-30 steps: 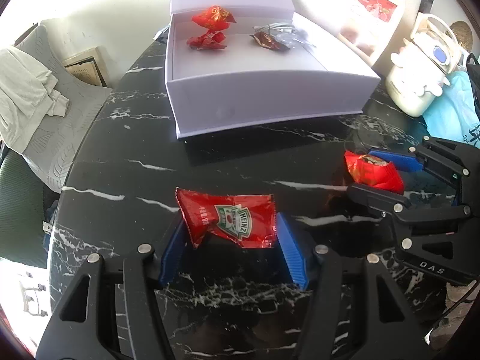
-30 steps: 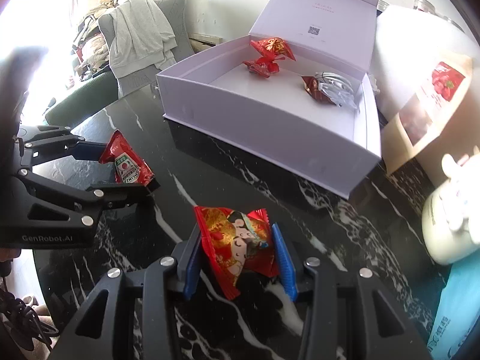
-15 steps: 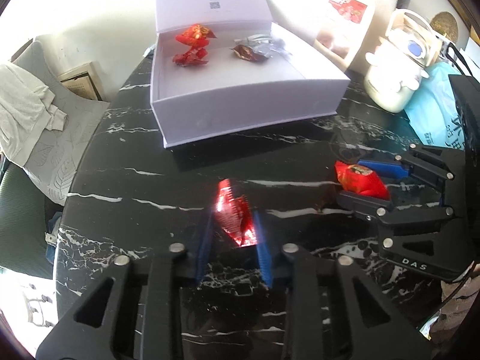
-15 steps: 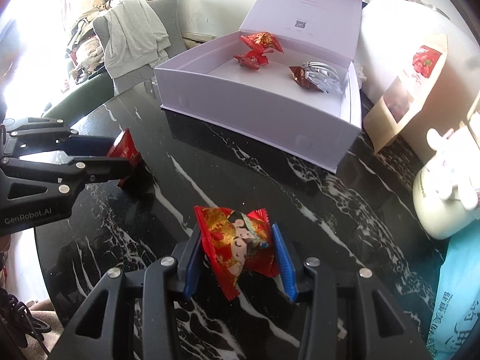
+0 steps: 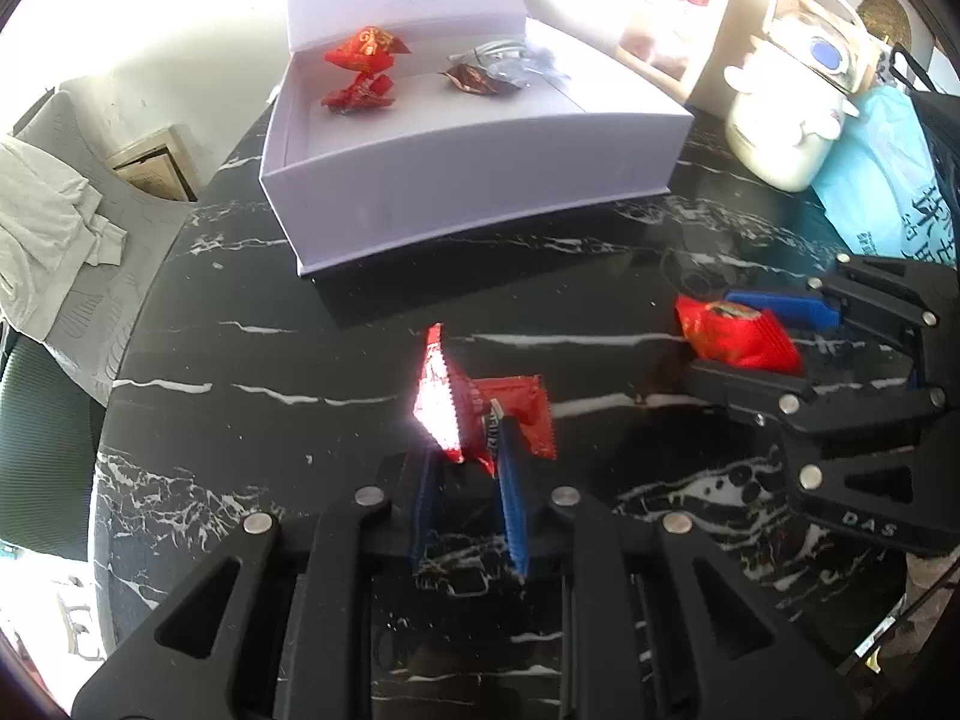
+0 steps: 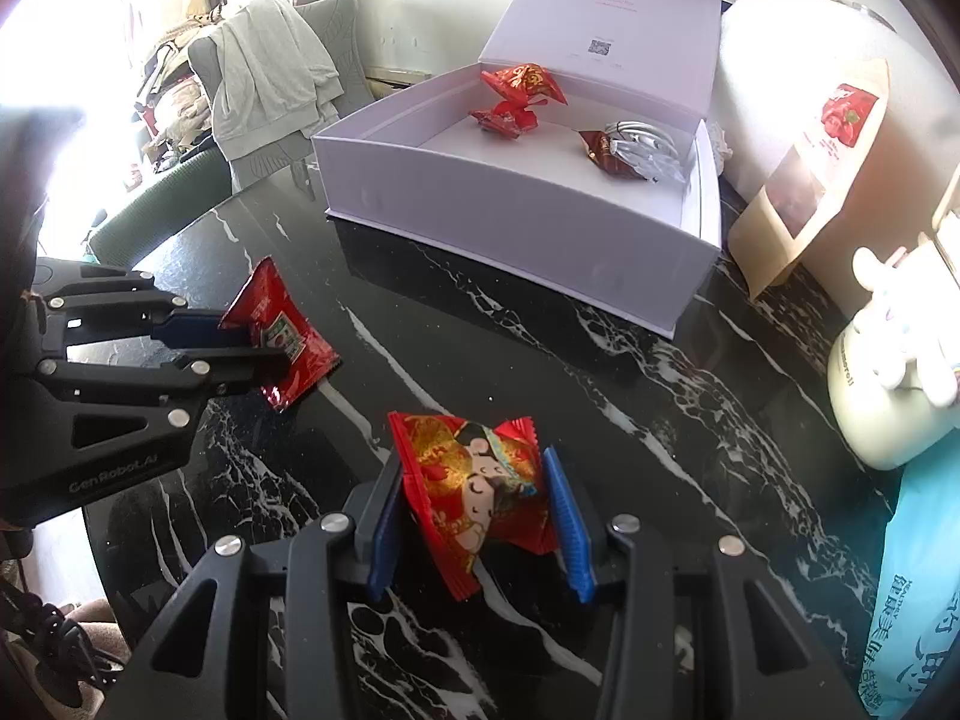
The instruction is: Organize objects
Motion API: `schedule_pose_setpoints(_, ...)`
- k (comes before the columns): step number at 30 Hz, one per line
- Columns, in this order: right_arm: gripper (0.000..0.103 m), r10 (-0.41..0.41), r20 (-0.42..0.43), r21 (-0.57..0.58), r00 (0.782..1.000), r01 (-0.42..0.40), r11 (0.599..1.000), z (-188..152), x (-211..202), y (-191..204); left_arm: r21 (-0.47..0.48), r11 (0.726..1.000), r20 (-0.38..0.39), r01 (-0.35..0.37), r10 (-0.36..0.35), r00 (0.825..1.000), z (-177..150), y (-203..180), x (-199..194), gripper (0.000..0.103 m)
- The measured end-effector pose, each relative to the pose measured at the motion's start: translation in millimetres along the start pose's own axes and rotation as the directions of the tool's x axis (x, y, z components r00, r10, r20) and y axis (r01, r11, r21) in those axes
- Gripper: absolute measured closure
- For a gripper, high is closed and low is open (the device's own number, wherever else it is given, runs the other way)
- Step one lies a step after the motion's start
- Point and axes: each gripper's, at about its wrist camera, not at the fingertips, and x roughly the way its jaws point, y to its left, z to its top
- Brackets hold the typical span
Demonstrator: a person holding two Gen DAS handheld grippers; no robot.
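Where the black marble table [image 5: 252,372] carries its goods, the following are counted. One white gift box [image 5: 468,180], lid raised, is set at the far side of the table. Four wrapped items are seen on its floor: two red candies [image 5: 366,51] close together at the far left, and one brown sachet [image 5: 474,79] touching one silver packet [image 5: 510,63] at the far right. One kraft pouch with a red label [image 6: 822,174] is stood to the right of the box. One cream-coloured plush-style container [image 5: 786,126] and one light blue bag [image 5: 882,180] are placed at the right edge of the table. One grey chair draped with pale cloth [image 6: 270,78] is noted beyond the table on the left.

Two grippers are recorded. The left gripper [image 5: 465,462] is narrowed almost fully, and one red Heinz ketchup sachet [image 5: 480,408] is pinched on edge between its blue pads, the sachet folded and standing up from the jaws; in the right wrist view the same sachet [image 6: 279,336] is seen held off the table surface, near left of the box. The right gripper [image 6: 474,516] is set at a moderate width, and one red snack packet with a cartoon figure [image 6: 480,480] is clasped between its blue pads, near the front of the table and well apart from the box.
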Motion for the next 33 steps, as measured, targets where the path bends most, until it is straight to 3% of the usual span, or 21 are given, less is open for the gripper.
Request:
schedule_pose_setpoints(6,0.059,-0.001,-0.002,-0.002,1.000,0.001,1.000,-0.2,-0.2,0.3,0.000,1.000,0.022,-0.016,0.016,1.000,3.4,-1.1,1.3,0.073)
schedule_pose_setpoints(11,0.059,-0.005,-0.005,0.000,1.000,0.005,1.000,-0.4,-0.4,-0.5,-0.041,0.999,0.050,0.035,-0.033,0.998,9.1,5.5,0.0,0.071)
schedule_pose_setpoints(13,0.059,-0.006,-0.004,0.001,1.000,0.006,1.000,-0.5,0.1,-1.4,-0.077,0.995,0.098,0.061,-0.054,0.994,10.0,11.6,-2.5,0.071)
schedule_pose_setpoints(17,0.059,-0.006,-0.004,0.005,1.000,0.006,1.000,-0.3,0.5,-2.5,-0.114,0.985,0.072,0.129,-0.122,0.990,13.0,18.3,4.3,0.078)
schedule_pose_setpoints(33,0.060,-0.002,0.051,0.025,0.999,0.001,1.000,0.6,-18.8,-2.5,-0.064,0.992,0.093,0.108,-0.102,0.990,16.9,9.5,-17.1,0.083)
